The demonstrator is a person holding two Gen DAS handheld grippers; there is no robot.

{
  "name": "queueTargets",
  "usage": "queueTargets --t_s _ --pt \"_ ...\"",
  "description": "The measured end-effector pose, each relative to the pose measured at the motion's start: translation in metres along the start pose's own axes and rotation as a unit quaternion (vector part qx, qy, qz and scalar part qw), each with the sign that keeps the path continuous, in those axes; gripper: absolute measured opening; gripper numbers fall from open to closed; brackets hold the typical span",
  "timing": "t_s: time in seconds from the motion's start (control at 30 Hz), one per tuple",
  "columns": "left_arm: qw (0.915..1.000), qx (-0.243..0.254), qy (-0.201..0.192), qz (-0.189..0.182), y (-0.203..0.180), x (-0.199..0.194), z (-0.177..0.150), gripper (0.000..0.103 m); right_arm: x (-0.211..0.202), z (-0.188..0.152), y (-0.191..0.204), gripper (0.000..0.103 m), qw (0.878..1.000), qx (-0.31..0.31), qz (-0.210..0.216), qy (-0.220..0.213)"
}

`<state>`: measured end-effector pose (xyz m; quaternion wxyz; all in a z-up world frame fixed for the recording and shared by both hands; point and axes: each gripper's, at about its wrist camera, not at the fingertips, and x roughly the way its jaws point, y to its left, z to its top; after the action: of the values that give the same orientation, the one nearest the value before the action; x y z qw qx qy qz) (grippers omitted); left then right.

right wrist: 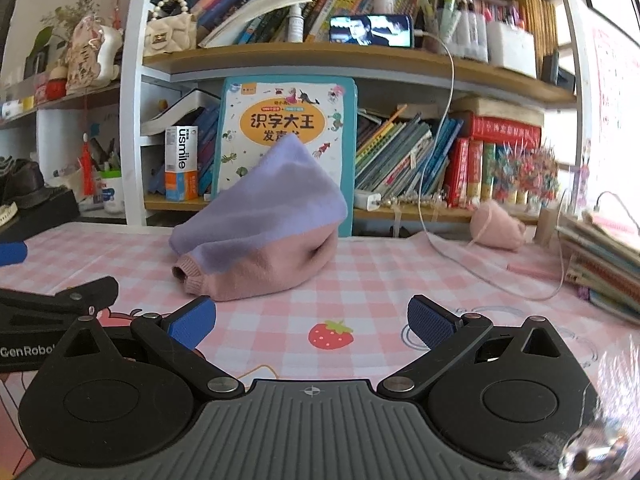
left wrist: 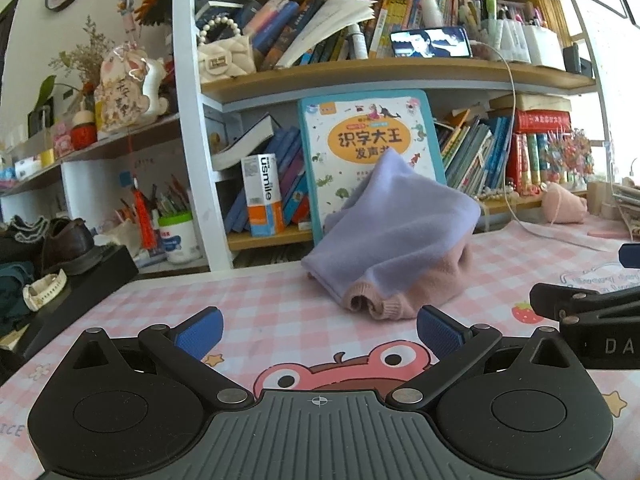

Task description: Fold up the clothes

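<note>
A lilac and pink knitted garment (left wrist: 394,248) lies in a heap on the pink checked tablecloth (left wrist: 256,300), its lilac part peaked up against a children's book. The right wrist view shows the same garment (right wrist: 264,240) just ahead and left of centre. My left gripper (left wrist: 319,334) stands open a little short of the heap, nothing between its blue pads. My right gripper (right wrist: 311,322) is open too, over a strawberry print, with the garment beyond its left finger. Each gripper shows at the edge of the other's view.
A crowded bookshelf (left wrist: 360,76) rises behind the table, with a big teal book (right wrist: 288,128) leaning behind the garment. A charging cable (right wrist: 472,264) and pink yarn ball (right wrist: 498,224) lie at the right, by stacked books (right wrist: 604,260). Shoes on a black box (left wrist: 72,280) sit left.
</note>
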<state>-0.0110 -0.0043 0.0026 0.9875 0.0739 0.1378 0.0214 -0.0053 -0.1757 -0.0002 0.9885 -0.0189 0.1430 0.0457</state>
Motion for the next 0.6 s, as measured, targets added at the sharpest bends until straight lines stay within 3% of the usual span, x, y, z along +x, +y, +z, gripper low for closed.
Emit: queueTargets --t_s 0.3,0.6 --pt "0.9993 -0.017 0.024 -0.022 0.0058 0.0094 -0.0002 0.103 0.0031 0.0009 0.0007 0.103 1.0 -0.005 0.005 0.006" --pt "0.9995 -0.029 0.005 -0.009 0.0094 0.0027 -0.0009 0.103 0.0038 0.0012 0.0037 0.103 0.999 -0.012 0.029 0.007"
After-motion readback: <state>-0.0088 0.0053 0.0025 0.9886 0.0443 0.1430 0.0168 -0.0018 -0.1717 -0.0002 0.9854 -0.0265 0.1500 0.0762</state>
